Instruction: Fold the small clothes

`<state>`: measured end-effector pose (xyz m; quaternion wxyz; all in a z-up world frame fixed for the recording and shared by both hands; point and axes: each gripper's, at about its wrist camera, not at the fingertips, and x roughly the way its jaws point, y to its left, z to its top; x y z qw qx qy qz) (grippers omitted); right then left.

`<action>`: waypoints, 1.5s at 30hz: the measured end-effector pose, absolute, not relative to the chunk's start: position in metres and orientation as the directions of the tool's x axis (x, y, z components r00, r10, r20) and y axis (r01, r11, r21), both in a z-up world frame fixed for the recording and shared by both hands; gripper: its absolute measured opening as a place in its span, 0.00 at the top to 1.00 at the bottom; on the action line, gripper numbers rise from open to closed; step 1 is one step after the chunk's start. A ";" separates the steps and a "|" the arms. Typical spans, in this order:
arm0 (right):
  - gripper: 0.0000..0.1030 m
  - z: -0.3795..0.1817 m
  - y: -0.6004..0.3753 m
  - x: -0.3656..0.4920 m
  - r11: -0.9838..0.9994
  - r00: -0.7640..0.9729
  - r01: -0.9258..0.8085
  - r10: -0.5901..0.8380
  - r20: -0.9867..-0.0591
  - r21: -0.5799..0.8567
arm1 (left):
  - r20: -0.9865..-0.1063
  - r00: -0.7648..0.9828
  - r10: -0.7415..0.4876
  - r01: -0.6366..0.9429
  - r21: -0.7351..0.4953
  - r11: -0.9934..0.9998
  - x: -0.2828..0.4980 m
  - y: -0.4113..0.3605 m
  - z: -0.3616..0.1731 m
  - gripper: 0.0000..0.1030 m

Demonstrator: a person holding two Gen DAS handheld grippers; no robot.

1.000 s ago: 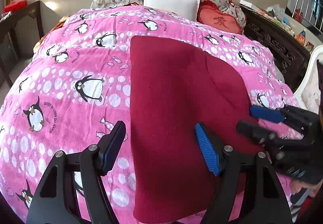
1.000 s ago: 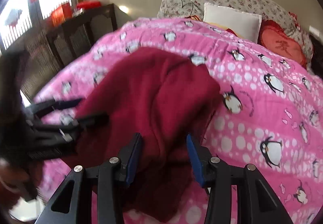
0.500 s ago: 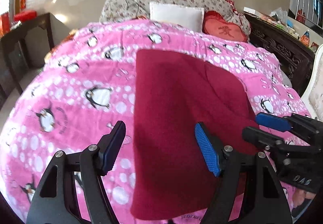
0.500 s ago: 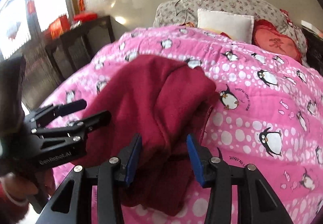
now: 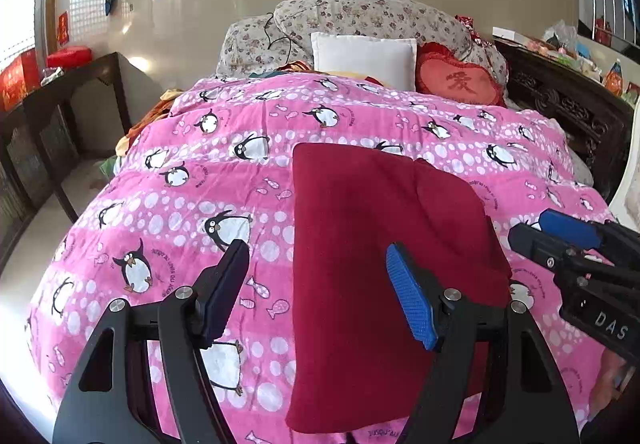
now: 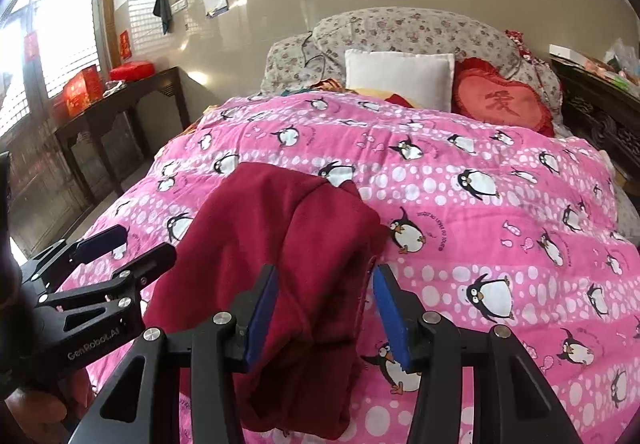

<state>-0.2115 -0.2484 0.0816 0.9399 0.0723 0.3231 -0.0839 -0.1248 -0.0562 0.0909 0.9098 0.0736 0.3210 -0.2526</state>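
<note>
The dark red garment (image 5: pixel 384 264) lies on the pink penguin quilt (image 5: pixel 200 180) near the foot of the bed, already doubled into a long panel with a layered seam down its right part, so at least one fold looks done and a crosswise fold or final tidy seems left. The left gripper (image 5: pixel 316 284) hangs above the garment's left edge with its jaws spread wide and empty. The right gripper (image 6: pixel 324 308) hovers low over the near right part of the cloth, jaws also spread, straddling a raised ridge of fabric without pinching it.
</note>
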 end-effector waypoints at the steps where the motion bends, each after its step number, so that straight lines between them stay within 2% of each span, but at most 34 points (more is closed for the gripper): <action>1: 0.54 0.082 -0.249 -0.212 0.974 0.778 0.210 -0.116 -0.618 0.082 | -0.622 0.667 -0.411 0.508 -0.024 0.861 -0.126 -0.056 0.091 0.30; 16: 0.54 0.079 -0.255 -0.212 0.969 0.777 0.225 -0.115 -0.619 0.102 | -0.619 0.687 -0.380 0.491 0.011 0.871 -0.127 -0.059 0.089 0.30; 45: 0.54 0.075 -0.254 -0.207 0.969 0.766 0.222 -0.106 -0.634 0.107 | -0.624 0.664 -0.413 0.504 -0.035 0.863 -0.118 -0.055 0.086 0.30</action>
